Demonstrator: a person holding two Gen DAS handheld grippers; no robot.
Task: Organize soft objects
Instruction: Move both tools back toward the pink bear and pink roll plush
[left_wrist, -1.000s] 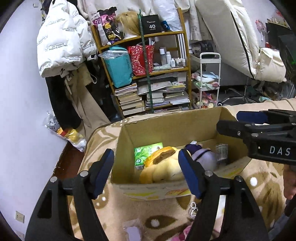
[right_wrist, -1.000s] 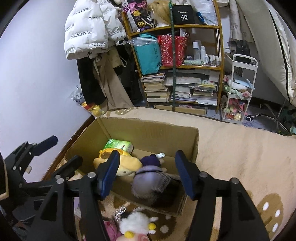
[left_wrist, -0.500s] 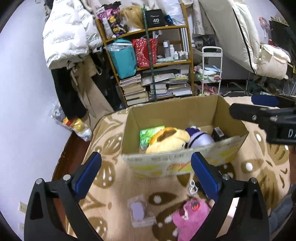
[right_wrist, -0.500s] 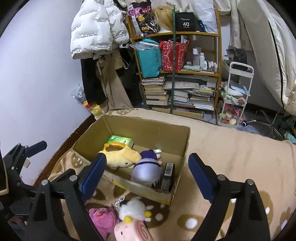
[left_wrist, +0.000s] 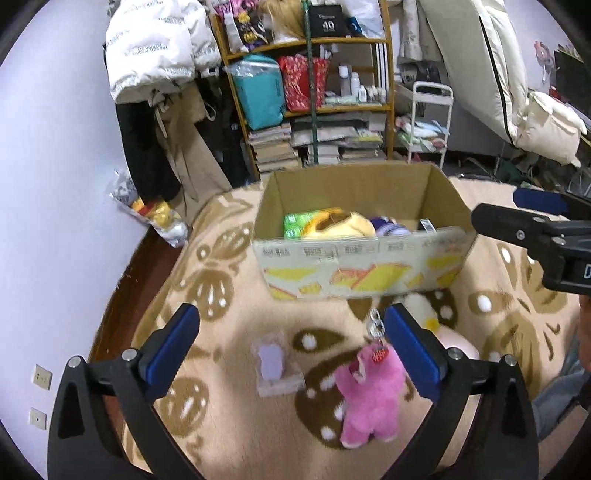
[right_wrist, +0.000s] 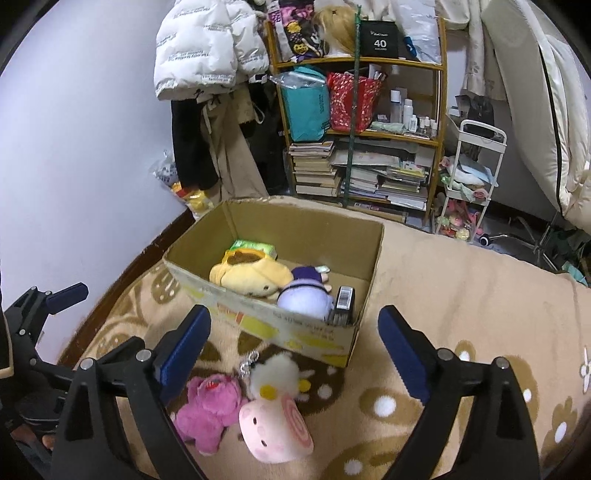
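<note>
A cardboard box (left_wrist: 354, 258) (right_wrist: 266, 317) stands on the patterned blanket. Inside lie a yellow plush (left_wrist: 343, 227) (right_wrist: 251, 275), a purple plush (left_wrist: 391, 229) (right_wrist: 306, 301) and a green packet (left_wrist: 295, 221). In front of the box, on the blanket, lie a pink plush bear (left_wrist: 369, 391) (right_wrist: 210, 402), a white duck plush (right_wrist: 275, 376) and a pink roll plush (right_wrist: 273, 428). My left gripper (left_wrist: 291, 317) hovers over the blanket short of the box, its jaws opening with nothing between them. My right gripper (right_wrist: 294, 317) is also opening, empty, before the box's near wall.
A small purple packaged item (left_wrist: 273, 363) lies on the blanket left of the bear. Behind the box stand a crowded bookshelf (right_wrist: 362, 147), a white trolley (right_wrist: 472, 177) and hanging coats (right_wrist: 210, 55). The wall and dark floor edge (left_wrist: 122, 280) run along the left.
Both grippers pulled back from over the box and their jaws spread wide. The yellow and purple plush stay in the box. The toys on the blanket came into view.
</note>
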